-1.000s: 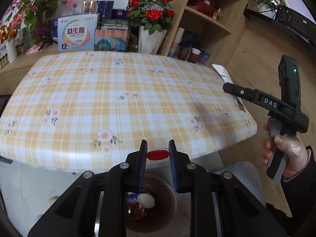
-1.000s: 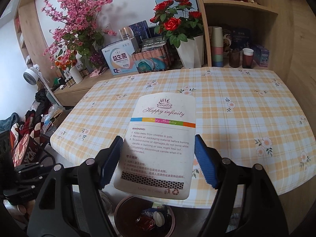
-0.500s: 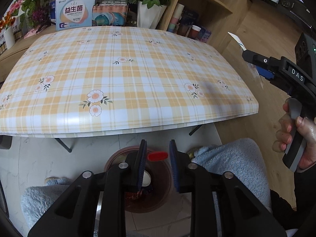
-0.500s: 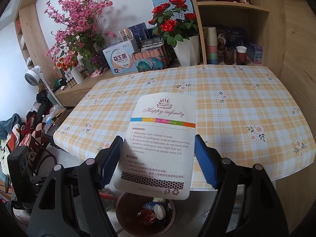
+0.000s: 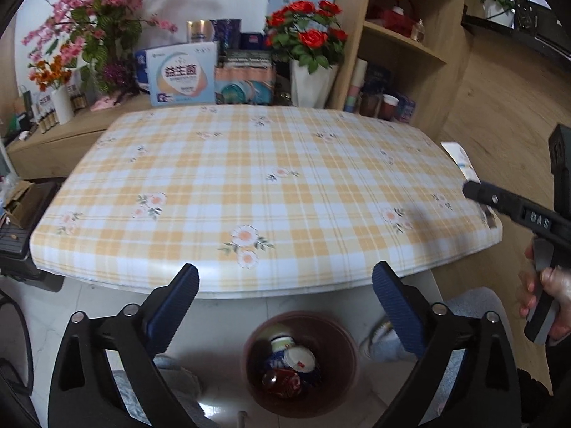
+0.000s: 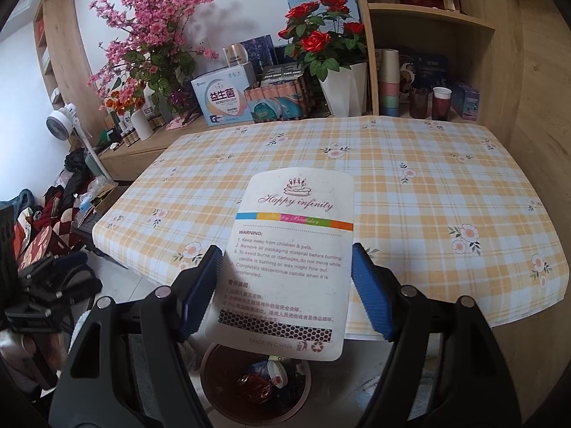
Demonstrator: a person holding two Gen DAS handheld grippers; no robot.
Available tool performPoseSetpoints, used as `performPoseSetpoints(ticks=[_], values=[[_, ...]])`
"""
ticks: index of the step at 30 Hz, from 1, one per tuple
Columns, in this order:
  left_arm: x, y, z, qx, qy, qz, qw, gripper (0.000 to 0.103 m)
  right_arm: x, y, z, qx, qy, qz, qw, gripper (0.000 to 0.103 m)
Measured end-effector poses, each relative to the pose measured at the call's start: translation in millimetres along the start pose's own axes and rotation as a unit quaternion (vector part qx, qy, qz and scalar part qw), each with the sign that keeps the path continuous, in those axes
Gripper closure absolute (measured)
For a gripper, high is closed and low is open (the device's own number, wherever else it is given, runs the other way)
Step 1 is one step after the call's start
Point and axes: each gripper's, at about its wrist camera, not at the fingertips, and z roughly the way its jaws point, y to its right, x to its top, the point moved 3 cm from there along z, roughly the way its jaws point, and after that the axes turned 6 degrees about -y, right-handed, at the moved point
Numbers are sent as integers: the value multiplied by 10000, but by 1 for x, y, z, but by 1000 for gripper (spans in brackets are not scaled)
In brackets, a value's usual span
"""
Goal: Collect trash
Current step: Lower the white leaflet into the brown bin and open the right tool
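The small red-topped thing that sat pinched in the left gripper (image 5: 285, 281) a second ago is gone from it; the jaws are opening, wide apart now, with nothing between them. They hang past the near edge of the table (image 5: 249, 185), above the bin (image 5: 299, 363) on the floor, where cups and wrappers already lie. I can't pick the dropped piece out among them.

The right gripper (image 6: 285, 289) has not let go: its blue pads are clamped on the two long edges of a white candle card (image 6: 291, 260), held flat over the table's near edge with the bin (image 6: 253, 381) just below and in front.

The risk, I'd say, is the card itself. It is broad, light and stiff, held only by its edges; released from this height it could glide sideways and land on the floor beside the rim, or bridge across the bin's mouth.
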Motion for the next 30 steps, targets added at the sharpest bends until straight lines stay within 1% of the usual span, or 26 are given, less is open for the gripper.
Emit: performPoseSetpoints(ticks=[7,11,14,22,27,30], values=[[4,-33,-21,251,366,-413,9982,6,-13,-22,-4,202,-153,-260,9993,30],[1,-48,-34,364,536,-615,9960,6,-22,-34,-5,221,-266,-405,9986,30],[-4,-57,-39,483,567,-707,9947,6,-31,-43,-3,249,-363,-477,9979,30],[-17,-79,-53,575,643,-981,9914,6,-51,-68,10,422,-659,-648,9948,30],[-21,-83,-54,579,641,-1025,9910,6,-67,-88,26,595,-1003,-792,9900,29],[-22,-83,-51,574,595,-1024,9913,6,-77,-96,39,682,-1250,-845,9862,27]])
